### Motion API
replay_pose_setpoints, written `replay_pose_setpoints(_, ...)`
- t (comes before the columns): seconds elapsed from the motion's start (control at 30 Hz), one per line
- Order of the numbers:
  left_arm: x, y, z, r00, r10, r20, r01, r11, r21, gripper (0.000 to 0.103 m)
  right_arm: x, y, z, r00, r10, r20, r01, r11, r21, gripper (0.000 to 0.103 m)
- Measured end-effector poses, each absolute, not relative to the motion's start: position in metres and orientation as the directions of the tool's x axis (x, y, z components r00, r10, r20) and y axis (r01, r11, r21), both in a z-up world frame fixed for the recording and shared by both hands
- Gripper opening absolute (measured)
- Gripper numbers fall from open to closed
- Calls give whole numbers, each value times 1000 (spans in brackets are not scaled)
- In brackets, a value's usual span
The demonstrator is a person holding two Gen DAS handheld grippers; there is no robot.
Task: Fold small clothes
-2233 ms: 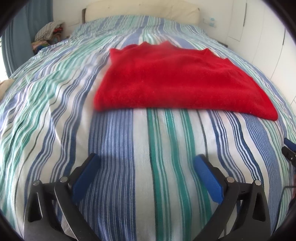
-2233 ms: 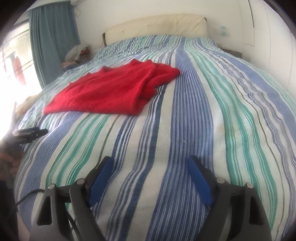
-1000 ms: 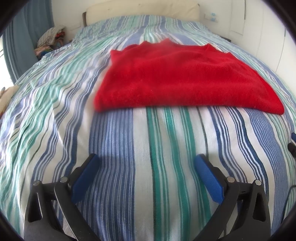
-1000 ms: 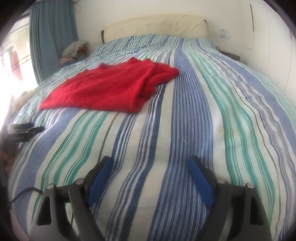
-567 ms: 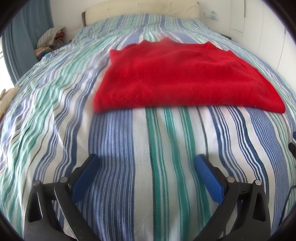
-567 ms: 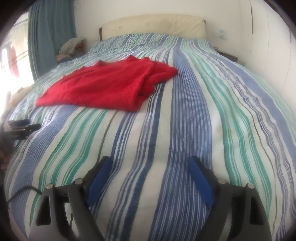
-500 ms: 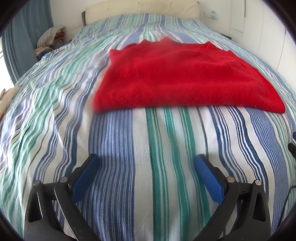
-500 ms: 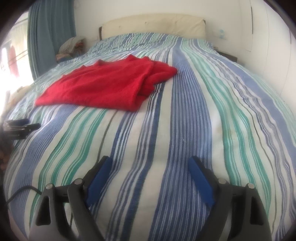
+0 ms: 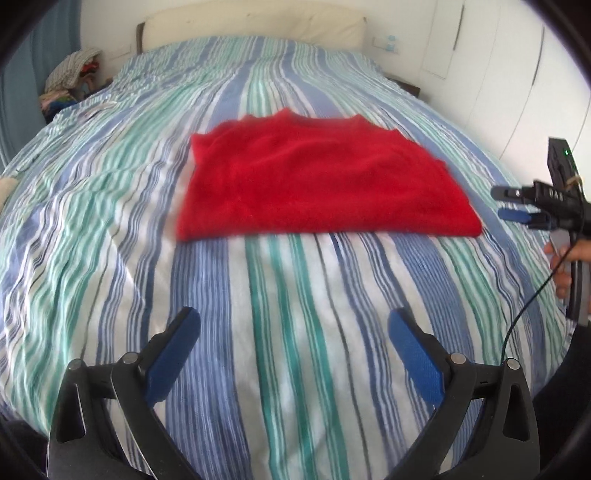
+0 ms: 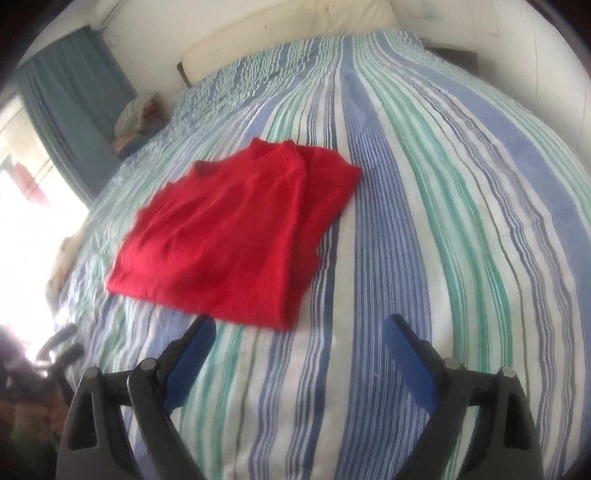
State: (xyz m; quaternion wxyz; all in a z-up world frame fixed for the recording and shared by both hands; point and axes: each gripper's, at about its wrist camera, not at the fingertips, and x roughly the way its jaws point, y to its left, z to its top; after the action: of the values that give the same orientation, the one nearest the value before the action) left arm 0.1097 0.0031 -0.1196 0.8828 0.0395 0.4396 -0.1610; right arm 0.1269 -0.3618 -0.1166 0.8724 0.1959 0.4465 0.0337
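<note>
A red knit sweater (image 9: 317,184) lies folded flat on the striped bed (image 9: 277,314); it also shows in the right wrist view (image 10: 236,236), its collar toward the headboard. My left gripper (image 9: 293,325) is open and empty, raised above the bedspread short of the sweater's near edge. My right gripper (image 10: 297,328) is open and empty, just short of the sweater's near right corner. The right gripper also shows in the left wrist view (image 9: 517,203), off the sweater's right corner.
The striped bedspread (image 10: 443,221) covers the whole bed. A cream headboard (image 9: 251,22) stands at the far end. A pile of clothes (image 9: 70,81) sits beside the bed at far left, next to a teal curtain (image 10: 70,110). White wardrobe doors (image 9: 517,74) stand on the right.
Both grippers have risen and pulled back, so the sweater looks smaller. The right gripper has swung in toward the sweater's right corner and now shows in the left wrist view.
</note>
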Motion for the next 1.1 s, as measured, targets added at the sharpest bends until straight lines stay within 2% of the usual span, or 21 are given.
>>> replay_pose_setpoints(0.13,115,-3,-135,523,-227,-821,316,947,-60,101,183,-387,-132,555,324,-766,185,850,493,89)
replay_pose_setpoints(0.27,123,11,-135,538,-224,-812,267,960,-87,101,220,-400,-161,579,389,-717,290,723,627,80)
replay_pose_setpoints(0.33,126,20,-135,545,-203,-814,237,968,-83,101,233,-390,-167,599,422,-681,271,693,668,48)
replay_pose_setpoints(0.37,129,26,-135,552,-190,-812,218,973,-79,101,239,-382,-169,579,419,-700,274,708,651,11)
replay_pose_setpoints(0.47,135,47,-127,591,-156,-792,147,985,-85,101,248,-359,-152,562,337,-755,265,792,550,12)
replay_pose_setpoints(0.6,148,81,-119,635,-137,-761,41,989,-144,101,260,-325,-93,620,369,-692,153,809,568,11)
replay_pose_setpoints(0.73,158,108,-118,661,-96,-744,-54,983,-175,101,294,-263,-49,600,450,-661,28,814,580,11)
replay_pose_setpoints(0.93,159,136,-125,659,-38,-751,-156,970,-186,101,344,-147,-56,528,473,-705,-84,856,511,11)
replay_pose_setpoints(1.03,159,148,-125,659,-14,-752,-193,963,-188,101,359,-115,-91,411,607,-680,-77,766,638,28)
replay_pose_setpoints(1.07,158,153,-125,660,-5,-752,-208,960,-189,101,359,-109,-101,365,675,-641,-58,704,708,43)
replay_pose_setpoints(1.1,158,157,-125,660,2,-751,-223,956,-193,101,358,-104,-107,337,734,-590,-46,638,768,51)
